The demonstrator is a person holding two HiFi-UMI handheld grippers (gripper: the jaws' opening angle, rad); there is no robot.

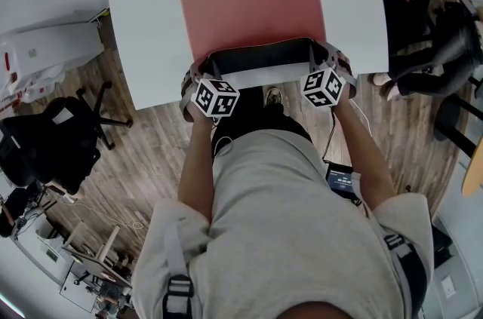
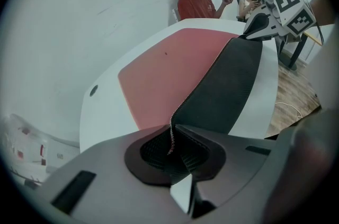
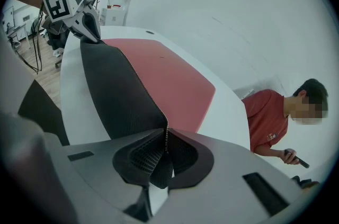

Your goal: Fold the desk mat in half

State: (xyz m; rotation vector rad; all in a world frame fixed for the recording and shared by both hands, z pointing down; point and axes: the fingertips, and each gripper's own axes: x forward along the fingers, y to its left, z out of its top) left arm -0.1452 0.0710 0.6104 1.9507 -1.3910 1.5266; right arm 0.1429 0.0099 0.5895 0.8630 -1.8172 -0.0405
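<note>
Mat [image 1: 249, 1] edge raised, left gripper [image 2: 173, 134], right gripper [image 3: 166, 138] pinching corners, desk [image 1: 151, 46] around

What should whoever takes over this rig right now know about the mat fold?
Left gripper: shut on the near left corner of the mat.
Right gripper: shut on the near right corner.
The mat lies pink side up on the table, with its near edge lifted and its black underside showing.
Done: both corners gripped, edge raised.
Left: carry that edge over to the far edge, lay it flat, let go.
</note>
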